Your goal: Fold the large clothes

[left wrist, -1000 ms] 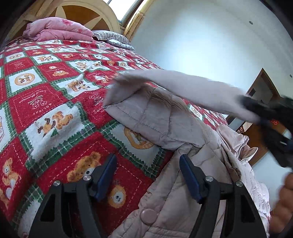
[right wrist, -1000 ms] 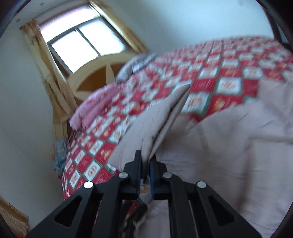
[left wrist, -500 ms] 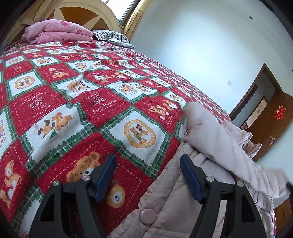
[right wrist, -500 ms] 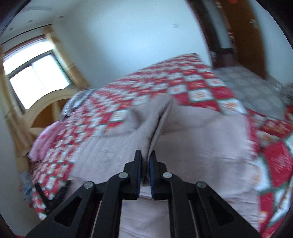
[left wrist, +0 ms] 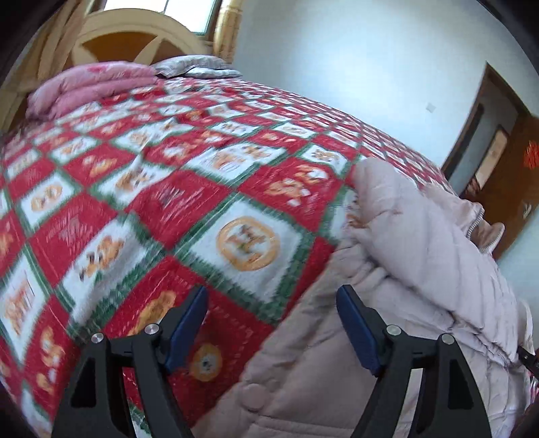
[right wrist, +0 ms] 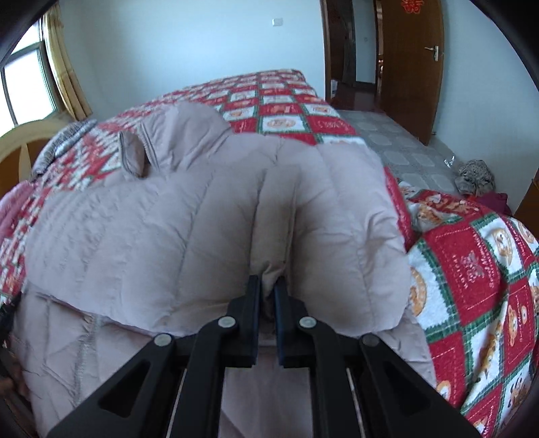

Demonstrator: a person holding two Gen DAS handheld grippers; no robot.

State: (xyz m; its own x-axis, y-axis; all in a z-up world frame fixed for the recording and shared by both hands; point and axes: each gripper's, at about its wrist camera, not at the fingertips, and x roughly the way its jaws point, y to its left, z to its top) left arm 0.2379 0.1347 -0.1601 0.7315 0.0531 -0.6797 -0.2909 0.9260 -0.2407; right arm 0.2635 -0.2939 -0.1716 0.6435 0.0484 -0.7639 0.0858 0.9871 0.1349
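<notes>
Swung across since a second ago, the pale pink quilted puffer coat's sleeve (right wrist: 269, 209) now lies folded over the coat's body on the red-and-green patchwork bedspread (left wrist: 175, 202); right gripper (right wrist: 267, 286) pinches its cuff, left gripper (left wrist: 273, 320) hangs spread, empty. Release seems next.

Right hand-held gripper (right wrist: 267, 286) pinching jacket (right wrist: 202, 209)

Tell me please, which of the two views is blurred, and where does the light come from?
Left wrist view: motion blur smears the quilt pattern, while the left claw stays sharp; daylight enters by the window above the headboard. Right wrist view: mostly sharp, the padded coat evenly lit, the window bright at the left edge, a shadow in the pinched fold at the right claw.
</notes>
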